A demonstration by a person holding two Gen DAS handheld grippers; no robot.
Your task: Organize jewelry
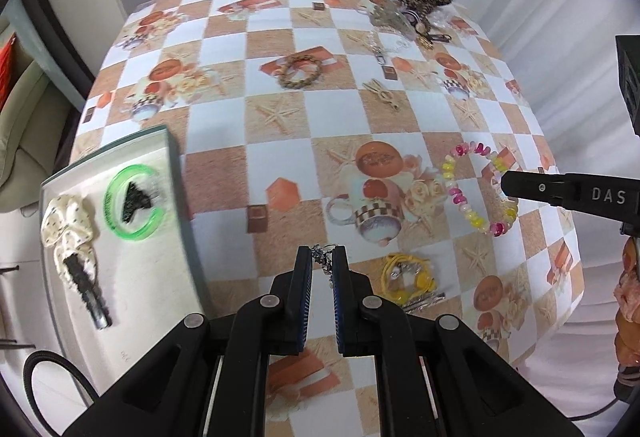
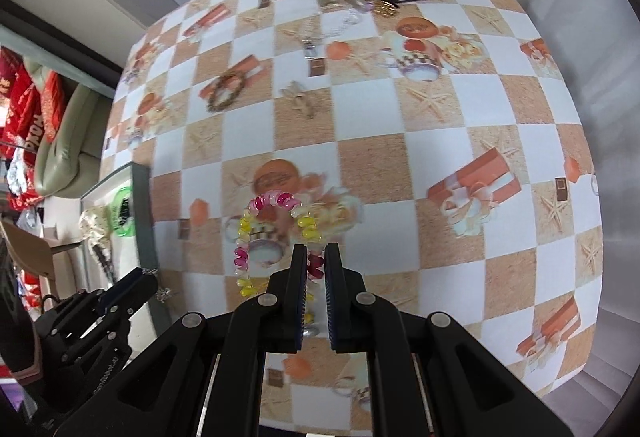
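The left gripper (image 1: 322,257) pinches a thin silver chain (image 1: 325,264) between its black fingers; the links are fine and tangled, and dangle above the table (image 1: 280,141) close to its near edge. Just left of it a shallow white tray (image 1: 160,277) with a grey-green rim sits at the near-left corner. In the tray lie a translucent green open bangle (image 1: 132,205) around a black comb-like piece, and a cream dotted fabric bow (image 1: 68,233) on a dark ridged clip.

The right gripper (image 2: 316,257) is closed on a beaded bracelet (image 2: 276,233): glossy pink, yellow and clear spiral beads in a loop, its far part lying on the cloth near the middle of the near edge. In the left wrist view that gripper's finger carries the white letters "DAS".

The tablecloth is a smooth print of white and sandy checks with starfish, gift boxes and cups. By the near edge lies a yellow cord piece (image 1: 408,275). Mid-table sits a woven brown ring (image 1: 300,71), and a beige twisted piece (image 1: 384,97) to its right. At the far-right corner is a heap (image 1: 412,17) of metal chains, clasps and leopard-print fabric.
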